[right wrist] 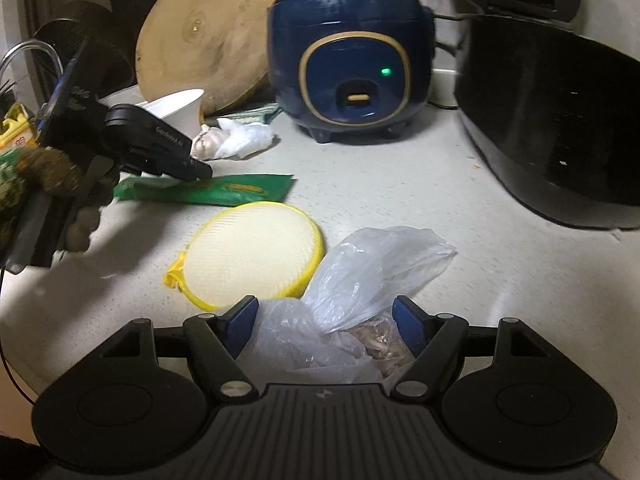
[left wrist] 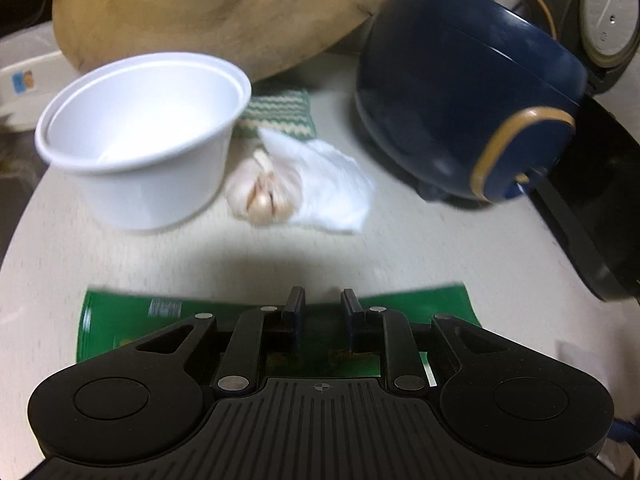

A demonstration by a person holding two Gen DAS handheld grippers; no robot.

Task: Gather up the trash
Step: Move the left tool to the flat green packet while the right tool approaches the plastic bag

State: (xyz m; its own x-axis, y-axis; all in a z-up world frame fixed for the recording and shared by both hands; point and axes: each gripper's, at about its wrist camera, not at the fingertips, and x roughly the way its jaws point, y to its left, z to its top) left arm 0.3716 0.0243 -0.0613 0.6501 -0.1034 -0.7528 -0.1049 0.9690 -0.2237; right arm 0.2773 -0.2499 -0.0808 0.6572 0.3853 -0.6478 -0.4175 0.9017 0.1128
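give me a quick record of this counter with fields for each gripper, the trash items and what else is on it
left gripper: narrowly open over the green wrapper, not yet clamped
right gripper: open around the clear plastic bag
other trash: white plastic cup, crumpled tissue
food: garlic bulb beside the tissue
appliances: blue rice cooker, black cooker
other: round wooden board, yellow-rimmed round sponge pad, green striped cloth
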